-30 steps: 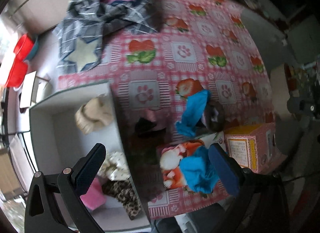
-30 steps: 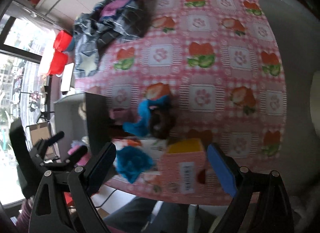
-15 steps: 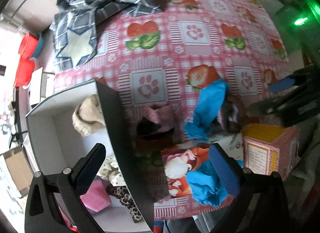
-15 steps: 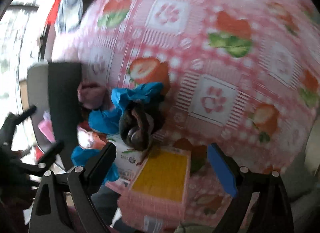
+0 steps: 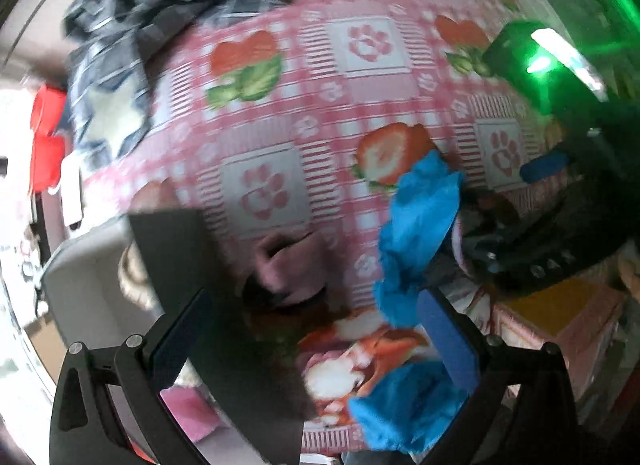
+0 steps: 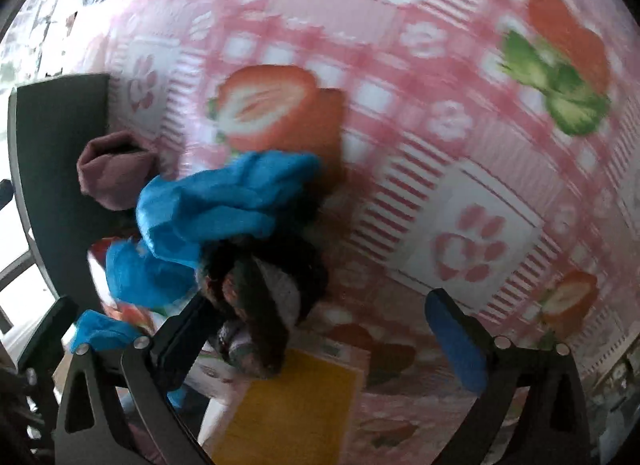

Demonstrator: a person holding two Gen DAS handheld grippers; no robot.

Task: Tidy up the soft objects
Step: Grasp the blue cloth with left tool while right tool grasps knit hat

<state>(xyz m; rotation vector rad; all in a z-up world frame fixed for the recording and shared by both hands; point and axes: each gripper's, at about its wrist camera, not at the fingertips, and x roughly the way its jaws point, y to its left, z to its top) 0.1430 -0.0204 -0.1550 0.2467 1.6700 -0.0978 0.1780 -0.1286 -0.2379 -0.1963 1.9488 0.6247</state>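
A blue cloth [image 6: 224,197] lies crumpled on the strawberry tablecloth [image 6: 460,113], draped over a dark fuzzy bundle [image 6: 260,297]. My right gripper [image 6: 320,335] hangs low over that bundle. Its jaws are opening, with the bundle between them beside the left finger and the right pad well away. A rolled pink sock [image 5: 288,265] lies against the dark wall [image 5: 180,249] of the grey box [image 5: 80,293]. My left gripper [image 5: 314,341] stands open just above the sock and the wall, pointing down. The blue cloth [image 5: 420,217] lies to its right.
A pink carton with a yellow top [image 6: 292,413] stands at the near table edge, beside a printed packet [image 5: 340,365] with a second blue cloth [image 5: 408,413]. Plaid clothes [image 5: 160,5] lie at the far left. Red tubs [image 5: 48,137] stand off the table.
Both grippers have sunk toward the table. The right one has closed in on the blue cloth and dark bundle, its jaws a little wider, and now shows at the right of the left wrist view.
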